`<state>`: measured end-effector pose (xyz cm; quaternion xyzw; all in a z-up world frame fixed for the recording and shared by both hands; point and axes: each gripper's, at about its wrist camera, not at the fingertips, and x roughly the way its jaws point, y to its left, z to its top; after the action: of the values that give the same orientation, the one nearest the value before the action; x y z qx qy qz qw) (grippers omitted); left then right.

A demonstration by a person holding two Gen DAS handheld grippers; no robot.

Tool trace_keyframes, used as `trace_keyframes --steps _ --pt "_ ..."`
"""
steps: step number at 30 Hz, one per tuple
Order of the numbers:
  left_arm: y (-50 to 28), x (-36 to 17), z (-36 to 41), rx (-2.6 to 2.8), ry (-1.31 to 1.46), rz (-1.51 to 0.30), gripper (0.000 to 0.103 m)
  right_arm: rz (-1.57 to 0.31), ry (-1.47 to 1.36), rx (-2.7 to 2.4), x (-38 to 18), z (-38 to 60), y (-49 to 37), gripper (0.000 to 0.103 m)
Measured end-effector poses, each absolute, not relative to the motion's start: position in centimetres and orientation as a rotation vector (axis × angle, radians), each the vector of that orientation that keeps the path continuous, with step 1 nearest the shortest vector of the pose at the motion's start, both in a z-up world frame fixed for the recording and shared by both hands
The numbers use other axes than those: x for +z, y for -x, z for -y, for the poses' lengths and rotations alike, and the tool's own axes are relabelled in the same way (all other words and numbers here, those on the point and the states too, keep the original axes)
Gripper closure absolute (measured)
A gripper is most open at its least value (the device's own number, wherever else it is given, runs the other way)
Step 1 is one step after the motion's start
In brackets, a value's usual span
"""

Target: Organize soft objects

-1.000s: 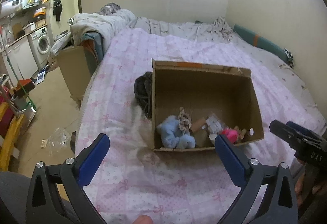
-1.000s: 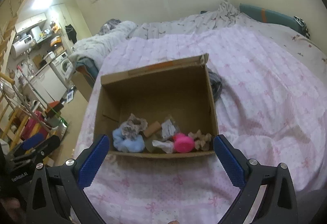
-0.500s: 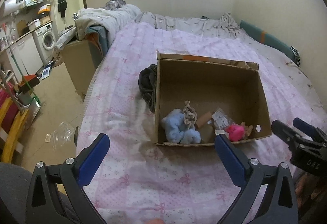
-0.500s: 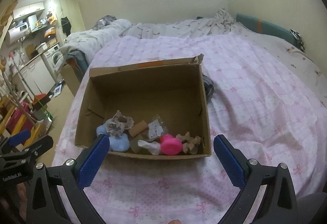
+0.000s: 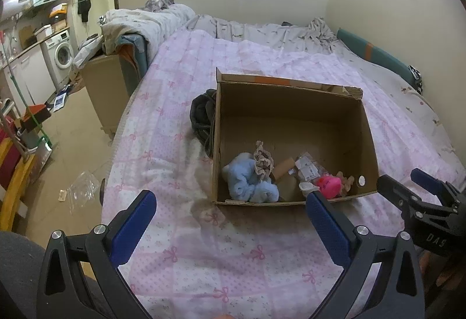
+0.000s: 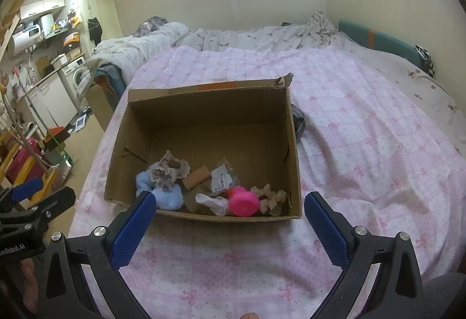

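Both grippers open over the bed, empty, cardboard box [image 6: 204, 115] ahead.

We hold the left gripper [image 5: 230, 208] and right gripper [image 6: 227, 209] above the pink bedspread [image 6: 364, 144], jaws wide. Just beyond our fingertips, along the box's near wall: blue plush [image 6: 167, 193], frilled scrunchie [image 6: 170, 167], pink toy [image 6: 244, 201], beige scrunchie [image 6: 269, 198]. A dark garment [image 5: 202, 115] lies against the box's left side.

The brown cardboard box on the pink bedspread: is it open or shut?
Open. The brown cardboard box has no lid or flaps over its top, so its floor, a blue plush and a pink toy show.
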<state>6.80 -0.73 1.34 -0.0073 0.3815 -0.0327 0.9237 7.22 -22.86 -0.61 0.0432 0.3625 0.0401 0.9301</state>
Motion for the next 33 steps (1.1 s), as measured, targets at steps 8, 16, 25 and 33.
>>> trace_keyframes --steps 8,16,25,33 --pt "-6.9 1.29 0.5 -0.069 0.027 -0.791 0.0 -0.747 -0.074 0.083 -0.67 22.55 -7.11 0.0" --pt "-6.94 1.16 0.41 -0.073 0.043 -0.799 0.0 -0.749 -0.074 0.082 -0.71 22.51 -7.12 0.0" --pt "-6.96 0.98 0.42 -0.074 0.045 -0.802 0.0 -0.757 -0.071 0.083 -0.96 22.53 -7.15 0.0" --pt "-6.9 0.73 0.36 -0.076 0.056 -0.809 0.0 -0.761 -0.067 0.085 -1.07 22.54 -7.17 0.0"
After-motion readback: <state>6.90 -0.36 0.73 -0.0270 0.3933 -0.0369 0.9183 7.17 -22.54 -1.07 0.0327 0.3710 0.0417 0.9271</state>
